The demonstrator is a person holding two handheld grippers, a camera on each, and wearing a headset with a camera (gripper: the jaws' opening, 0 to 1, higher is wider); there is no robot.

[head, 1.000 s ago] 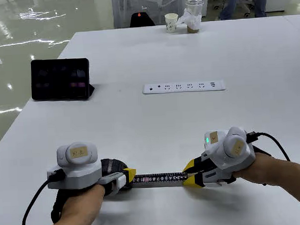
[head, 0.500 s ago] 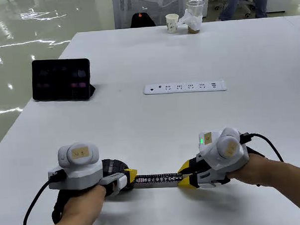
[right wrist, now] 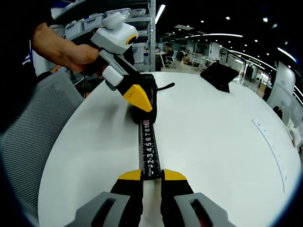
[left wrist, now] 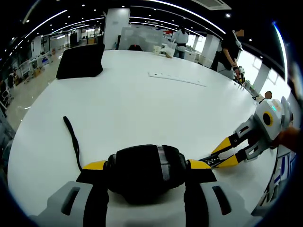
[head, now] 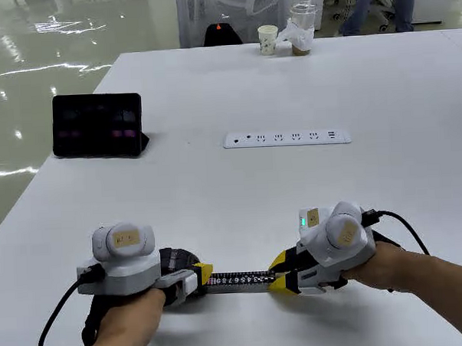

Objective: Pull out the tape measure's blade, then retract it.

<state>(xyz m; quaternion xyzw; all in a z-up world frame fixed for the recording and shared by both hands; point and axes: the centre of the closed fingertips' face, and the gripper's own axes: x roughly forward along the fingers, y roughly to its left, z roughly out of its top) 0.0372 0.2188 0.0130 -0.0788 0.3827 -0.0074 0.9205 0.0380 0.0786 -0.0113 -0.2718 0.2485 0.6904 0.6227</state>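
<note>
A black tape measure case point(head: 177, 264) rests low on the white table point(head: 217, 196), and my left gripper point(head: 197, 272) is shut on it. In the left gripper view the case point(left wrist: 146, 172) sits between the yellow fingertips of that gripper point(left wrist: 147, 165). A short length of dark blade point(head: 239, 279) with white numerals runs right from the case. My right gripper point(head: 280, 272) is shut on the blade's end. The right gripper view looks along the blade point(right wrist: 148, 149) from my right gripper point(right wrist: 152, 175) to the case point(right wrist: 146, 108) and the left gripper point(right wrist: 138, 97).
A dark tablet point(head: 97, 125) stands propped at the left. A white power strip point(head: 287, 138) lies mid-table. A paper cup point(head: 268, 39) and a plastic cup point(head: 302, 28) stand at the far edge. The case's black strap point(left wrist: 71, 137) trails on the table. A grey mesh chair point(right wrist: 28, 156) is nearby.
My right gripper has moved left toward the case, and the exposed blade between the grippers has grown shorter. The left gripper has stayed about where it was.
</note>
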